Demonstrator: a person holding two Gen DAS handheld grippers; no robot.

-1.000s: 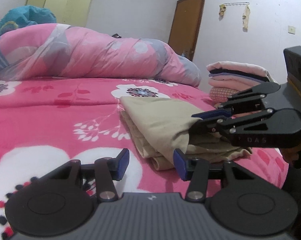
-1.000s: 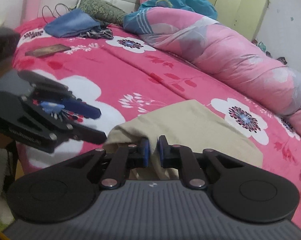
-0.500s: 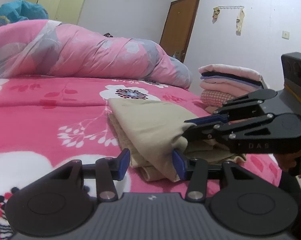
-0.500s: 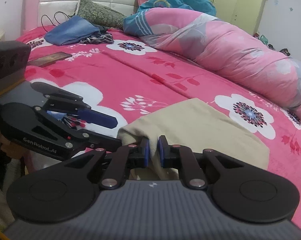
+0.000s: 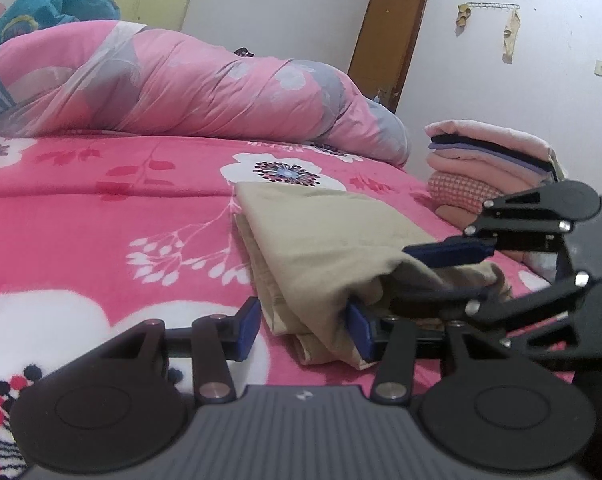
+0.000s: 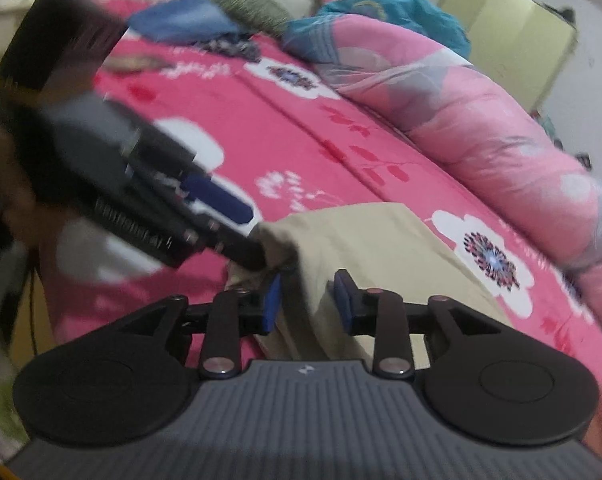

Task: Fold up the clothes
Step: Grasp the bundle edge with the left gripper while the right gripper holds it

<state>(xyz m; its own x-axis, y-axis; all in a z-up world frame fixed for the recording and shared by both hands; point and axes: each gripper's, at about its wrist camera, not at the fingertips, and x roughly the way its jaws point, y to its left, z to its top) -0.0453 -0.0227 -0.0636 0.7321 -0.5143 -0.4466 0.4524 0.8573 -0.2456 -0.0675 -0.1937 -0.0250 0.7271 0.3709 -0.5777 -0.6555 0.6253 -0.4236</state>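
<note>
A beige folded garment point(image 5: 325, 232) lies on the pink flowered bed point(image 5: 101, 220). My left gripper point(image 5: 303, 326) stands open at the garment's near corner. The folded edge lies between its jaws, and the left pad is clear of the cloth. In the right wrist view my right gripper point(image 6: 307, 298) has its jaws opening, with a loose ridge of the beige garment point(image 6: 381, 248) between the pads, which stand apart from it. From the left wrist view the right gripper point(image 5: 425, 276) has one finger above and one below the garment's near right corner.
A stack of folded clothes point(image 5: 489, 160) sits at the bed's far right corner. A rolled pink duvet point(image 5: 201, 88) runs along the far side. Blue clothing point(image 6: 181, 20) and a pillow point(image 6: 245, 0) lie by the headboard. A brown door point(image 5: 389, 40) is behind.
The right gripper's jaws, shut on the beige cloth before, have parted and the gripper has rolled. The left gripper keeps its place and its opening.
</note>
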